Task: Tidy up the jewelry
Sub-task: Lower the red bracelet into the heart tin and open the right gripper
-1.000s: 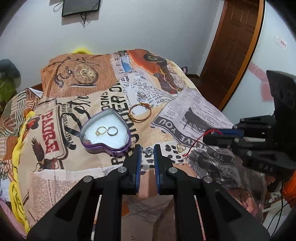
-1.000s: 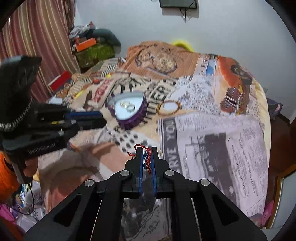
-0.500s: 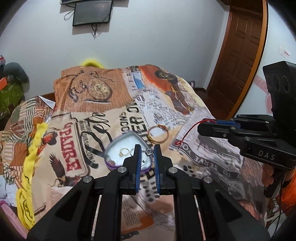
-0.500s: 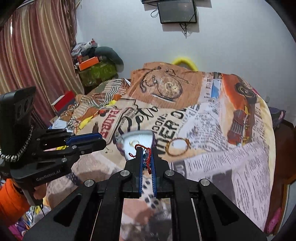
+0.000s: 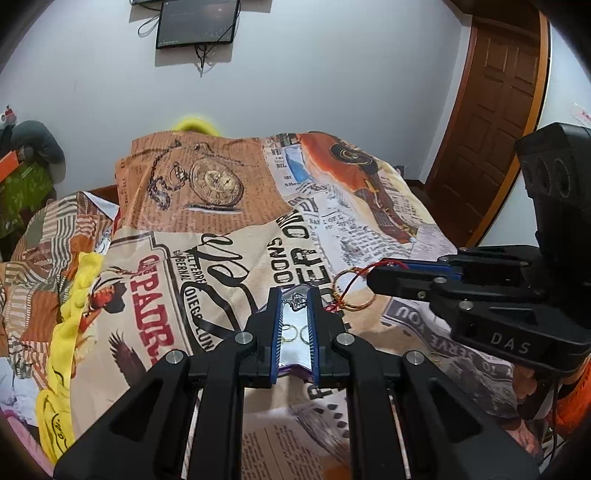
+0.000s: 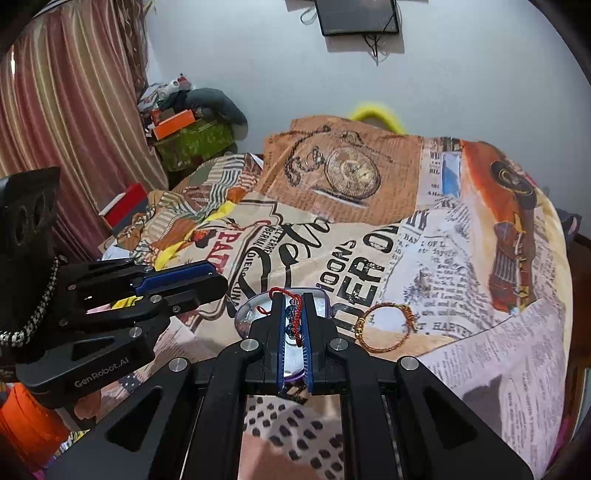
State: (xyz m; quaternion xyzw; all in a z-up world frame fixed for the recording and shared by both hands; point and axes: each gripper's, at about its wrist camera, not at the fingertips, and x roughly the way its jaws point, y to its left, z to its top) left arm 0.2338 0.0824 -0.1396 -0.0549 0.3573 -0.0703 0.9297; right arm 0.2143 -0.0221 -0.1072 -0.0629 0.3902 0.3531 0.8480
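My left gripper (image 5: 294, 295) is shut on a small silver charm (image 5: 297, 302) and holds it over the purple heart-shaped box (image 5: 291, 354), where two gold rings (image 5: 297, 331) lie. My right gripper (image 6: 292, 301) is shut on a red string bracelet (image 6: 294, 314) with blue beads, just over the same box (image 6: 246, 314). In the left wrist view the right gripper (image 5: 380, 271) hangs at the right with the red string (image 5: 351, 284) dangling. A gold bangle (image 6: 384, 326) lies on the bedspread right of the box.
The printed newspaper-pattern bedspread (image 5: 207, 206) covers the bed. A yellow cloth (image 5: 70, 317) lies along its left edge. A wooden door (image 5: 495, 110) stands at the right, a wall screen (image 5: 195, 22) above, and clutter (image 6: 184, 136) by the curtain at the left.
Both grippers have risen and drawn in over the heart box with their pieces still held. The box now sits directly under both pairs of fingers.
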